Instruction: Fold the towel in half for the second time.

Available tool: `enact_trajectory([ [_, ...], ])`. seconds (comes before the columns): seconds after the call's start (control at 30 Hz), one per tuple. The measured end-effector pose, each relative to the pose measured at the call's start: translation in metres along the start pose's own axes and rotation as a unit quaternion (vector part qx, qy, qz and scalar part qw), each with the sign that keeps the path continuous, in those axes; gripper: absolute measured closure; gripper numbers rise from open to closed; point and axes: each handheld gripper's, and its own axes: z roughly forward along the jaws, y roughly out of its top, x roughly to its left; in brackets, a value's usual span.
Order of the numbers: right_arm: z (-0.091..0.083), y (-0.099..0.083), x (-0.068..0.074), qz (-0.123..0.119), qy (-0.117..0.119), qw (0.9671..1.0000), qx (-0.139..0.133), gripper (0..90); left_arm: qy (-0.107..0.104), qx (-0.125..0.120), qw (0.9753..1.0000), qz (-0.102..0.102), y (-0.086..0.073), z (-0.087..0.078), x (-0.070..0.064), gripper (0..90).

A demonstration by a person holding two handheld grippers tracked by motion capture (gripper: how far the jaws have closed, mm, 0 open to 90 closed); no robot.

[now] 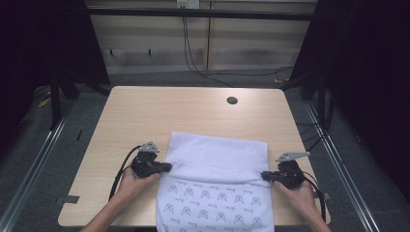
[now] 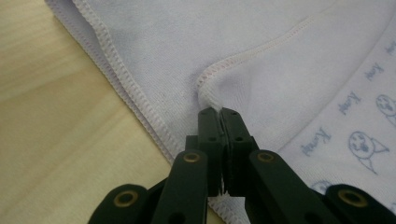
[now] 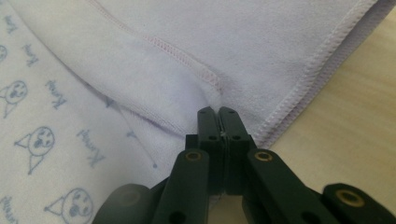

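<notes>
Your table (image 1: 145, 116) carries a pale towel (image 1: 217, 154) spread over its near middle, the printed part hanging past the near edge. A small round hole (image 1: 232, 100) sits well clear toward the far edge. Your left gripper (image 1: 167, 167) pinches the folded hem at the towel's left side, jaws clenched; your right gripper (image 1: 265, 176) is clamped on the hem opposite.

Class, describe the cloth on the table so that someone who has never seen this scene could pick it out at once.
Start at the pale wooden table and look to its near edge, between the left claw and the right claw. There lies the white towel, folded partway, each claw shut on a corner of the fold. Its plain top layer and the small blue cartoon faces printed on the lower part set it apart.
</notes>
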Motion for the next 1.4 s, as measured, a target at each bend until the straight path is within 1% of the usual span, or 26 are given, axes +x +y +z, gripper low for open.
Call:
enact_trajectory([
  [0.07,0.004,0.006,-0.005,0.003,-0.002,1.0,0.0,89.5,0.01,0.003,0.9999,0.005,0.005,0.002,0.003,88.2],
  [0.1,0.006,0.008,-0.008,0.003,-0.002,1.0,-0.003,89.5,0.015,-0.001,0.9999,0.004,0.006,0.004,0.004,88.2],
  [0.17,0.008,0.013,-0.009,-0.003,-0.011,0.9999,0.001,89.5,0.018,0.0,0.9998,0.003,0.008,0.005,0.007,88.2],
  [0.2,0.009,0.014,-0.009,-0.001,-0.015,0.9999,0.004,89.5,0.018,-0.001,0.9998,0.0,0.01,0.005,0.008,88.2],
  [0.23,0.01,0.015,-0.01,-0.006,-0.016,0.9999,0.002,89.5,0.019,0.0,0.9998,0.002,0.011,0.006,0.009,88.2],
  [0.27,0.01,0.016,-0.01,-0.003,-0.013,0.9999,0.002,89.5,0.02,-0.002,0.9998,0.001,0.011,0.007,0.01,88.2],
  [0.3,0.01,0.016,-0.01,0.002,-0.015,0.9999,0.003,89.5,0.025,-0.004,0.9997,0.001,0.013,0.008,0.012,88.2],
  [0.33,0.011,0.017,-0.011,-0.003,-0.017,0.9999,-0.002,89.5,0.029,-0.004,0.9996,-0.001,0.014,0.008,0.013,88.2],
  [0.4,0.012,0.018,-0.012,-0.001,-0.016,0.9999,-0.001,89.4,0.032,-0.007,0.9994,-0.001,0.015,0.01,0.014,88.2],
  [0.43,0.012,0.019,-0.012,-0.005,-0.022,0.9997,0.001,89.4,0.033,-0.007,0.9994,-0.001,0.016,0.01,0.015,88.1],
  [0.5,0.014,0.023,-0.014,-0.005,-0.025,0.9997,0.003,89.4,0.038,-0.01,0.9992,-0.001,0.018,0.012,0.017,88.2],
  [0.53,0.016,0.025,-0.015,-0.001,-0.027,0.9996,0.003,89.4,0.04,-0.008,0.9992,-0.001,0.02,0.013,0.017,88.2],
  [0.57,0.017,0.027,-0.017,-0.004,-0.029,0.9996,0.004,89.4,0.043,-0.004,0.9991,0.001,0.022,0.014,0.019,88.1],
  [0.6,0.019,0.03,-0.019,-0.002,-0.029,0.9996,0.005,89.4,0.047,-0.009,0.9989,-0.001,0.023,0.015,0.02,88.2],
  [0.63,0.02,0.032,-0.021,-0.005,-0.035,0.9994,0.004,89.4,0.048,-0.011,0.9988,-0.003,0.024,0.016,0.022,88.1],
  [0.67,0.021,0.034,-0.022,0.001,-0.035,0.9994,0.006,89.4,0.046,-0.013,0.9988,-0.009,0.025,0.017,0.024,88.1],
  [0.8,0.027,0.042,-0.029,0.004,-0.039,0.9992,0.002,89.4,0.053,-0.015,0.9984,-0.011,0.031,0.02,0.031,88.1],
  [0.83,0.028,0.043,-0.031,0.005,-0.04,0.9992,0.002,89.4,0.05,-0.017,0.9985,-0.014,0.031,0.021,0.032,88.1],
  [0.93,0.029,0.045,-0.035,0.014,-0.034,0.9993,-0.002,89.4,0.05,-0.023,0.9982,-0.023,0.034,0.024,0.037,88.1],
  [1.03,0.033,0.051,-0.038,0.013,-0.042,0.999,0.003,89.3,0.057,-0.021,0.9979,-0.021,0.038,0.026,0.041,88.1],
  [1.07,0.035,0.053,-0.04,0.008,-0.041,0.9991,-0.001,89.4,0.058,-0.024,0.9978,-0.024,0.039,0.027,0.044,88.0],
  [1.1,0.037,0.055,-0.042,0.013,-0.042,0.999,-0.003,89.4,0.058,-0.026,0.9977,-0.025,0.041,0.028,0.047,88.1],
  [1.13,0.039,0.057,-0.045,0.017,-0.04,0.999,-0.006,89.4,0.056,-0.033,0.9973,-0.033,0.041,0.029,0.049,88.1],
  [1.2,0.043,0.062,-0.051,0.023,-0.04,0.9989,-0.011,89.3,0.055,-0.039,0.9971,-0.035,0.045,0.032,0.057,88.1],
  [1.27,0.048,0.069,-0.057,0.023,-0.044,0.9987,-0.014,89.4,0.058,-0.042,0.9965,-0.042,0.049,0.034,0.063,88.1],
  [1.4,0.059,0.084,-0.064,0.036,-0.056,0.9977,-0.017,89.4,0.068,-0.042,0.9959,-0.043,0.056,0.038,0.074,88.1],
])
